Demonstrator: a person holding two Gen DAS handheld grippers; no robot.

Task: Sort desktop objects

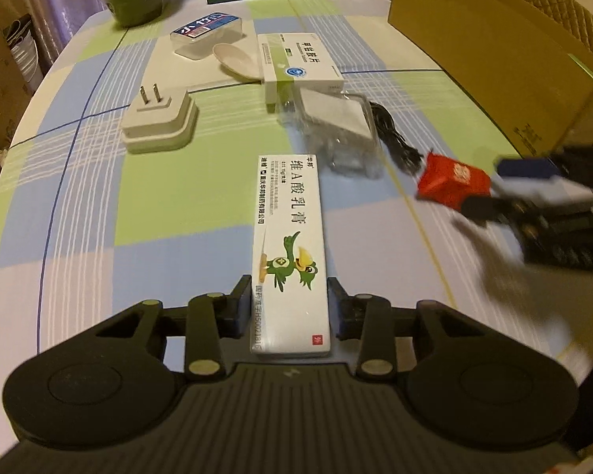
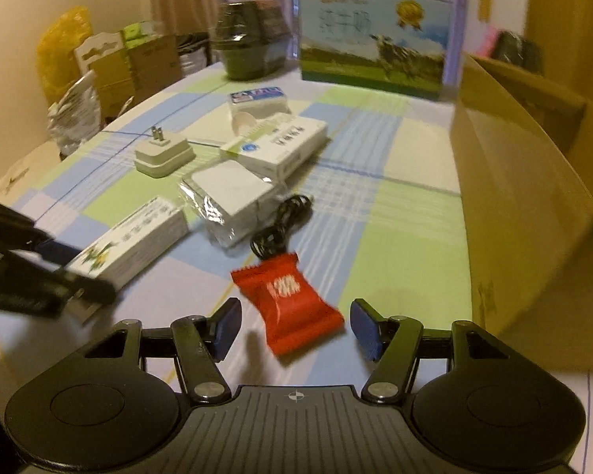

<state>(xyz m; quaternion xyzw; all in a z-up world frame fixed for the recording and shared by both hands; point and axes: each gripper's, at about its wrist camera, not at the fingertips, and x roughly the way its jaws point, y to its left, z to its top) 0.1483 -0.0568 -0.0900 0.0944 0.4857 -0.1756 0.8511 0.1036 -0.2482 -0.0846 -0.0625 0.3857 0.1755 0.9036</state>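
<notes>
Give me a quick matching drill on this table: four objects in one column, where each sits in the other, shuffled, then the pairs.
Objects
1. ointment box
2. red packet
3. white plug adapter
4. black cable

Places
A. prongs up, on the left part of the table
B. between the open left tongs
C. coiled just beyond the red packet
D. between the open right tongs, near the cardboard box

Pairs: 1-B, 2-D, 3-A, 4-C
</notes>
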